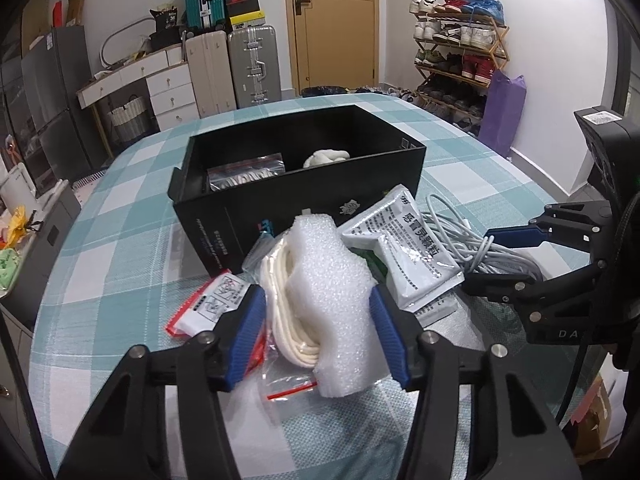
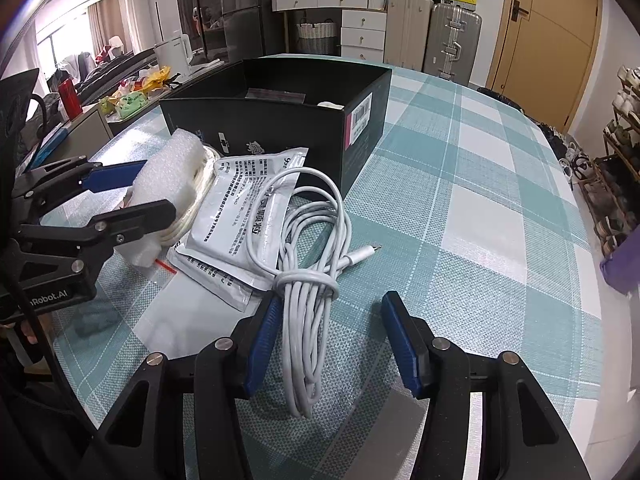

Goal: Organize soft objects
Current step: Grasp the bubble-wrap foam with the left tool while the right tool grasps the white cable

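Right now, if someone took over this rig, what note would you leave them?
Left gripper: around the foam piece, pads at its sides.
Right gripper: open, straddling the white cable; only one pad is near it.
Black box: already holds a zip bag and a white bundle.
Left: foam, cord bag, sachets, cable go in.

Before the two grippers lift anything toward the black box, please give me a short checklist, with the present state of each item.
1. Left gripper has the white foam piece between its pads: ok.
2. Both left pads press the foam: cannot tell.
3. Right gripper straddles the white cable bundle: ok.
4. Right pads closed on the cable: not ok, a gap shows at the right-hand pad.
5. Black box is open, with room left: ok.
6. Cable clear of the foil sachets: not ok, loops lie over one.
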Demonstrator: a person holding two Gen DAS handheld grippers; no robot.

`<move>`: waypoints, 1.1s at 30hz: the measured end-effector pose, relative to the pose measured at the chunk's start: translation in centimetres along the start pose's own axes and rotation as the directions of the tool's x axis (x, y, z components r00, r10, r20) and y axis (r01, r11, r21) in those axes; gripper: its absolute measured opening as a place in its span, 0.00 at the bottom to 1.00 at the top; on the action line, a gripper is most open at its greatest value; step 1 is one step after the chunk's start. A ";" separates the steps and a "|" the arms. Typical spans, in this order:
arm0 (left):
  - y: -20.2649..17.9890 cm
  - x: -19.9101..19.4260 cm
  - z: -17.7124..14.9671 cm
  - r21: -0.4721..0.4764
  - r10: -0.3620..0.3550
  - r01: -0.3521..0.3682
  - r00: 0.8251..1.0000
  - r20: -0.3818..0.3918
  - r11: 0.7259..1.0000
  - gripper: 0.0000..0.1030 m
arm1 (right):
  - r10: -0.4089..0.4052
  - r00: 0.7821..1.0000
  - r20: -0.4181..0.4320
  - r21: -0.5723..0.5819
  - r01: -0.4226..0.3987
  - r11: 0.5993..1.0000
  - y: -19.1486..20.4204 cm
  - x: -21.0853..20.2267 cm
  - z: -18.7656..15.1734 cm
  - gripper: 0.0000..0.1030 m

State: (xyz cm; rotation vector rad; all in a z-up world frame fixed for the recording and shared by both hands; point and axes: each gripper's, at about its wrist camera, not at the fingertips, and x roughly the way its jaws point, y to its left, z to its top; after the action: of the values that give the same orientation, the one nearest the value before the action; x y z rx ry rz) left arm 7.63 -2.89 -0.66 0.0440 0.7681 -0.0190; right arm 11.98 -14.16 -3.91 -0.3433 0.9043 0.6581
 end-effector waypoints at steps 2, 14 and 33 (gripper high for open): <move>0.0 -0.1 0.1 0.000 0.004 -0.004 1.000 0.001 1.000 0.54 | -0.002 1.000 0.000 -0.001 0.002 1.000 0.0 0.0 0.0 0.52; -0.5 -0.1 -0.1 0.008 -0.018 0.018 1.000 0.008 1.000 0.56 | -0.002 1.000 -0.002 -0.004 0.002 1.000 -0.2 0.1 0.0 0.52; -0.3 -1.0 0.1 0.011 -0.066 0.066 0.996 0.053 0.998 0.28 | -0.013 1.000 0.001 -0.012 0.013 1.000 -0.4 -0.3 -0.3 0.41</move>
State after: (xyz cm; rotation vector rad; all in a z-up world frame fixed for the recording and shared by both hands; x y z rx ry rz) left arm 6.97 -3.19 0.05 0.0268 0.7156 -0.0863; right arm 11.91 -14.68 -3.81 -0.3588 0.8969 0.6520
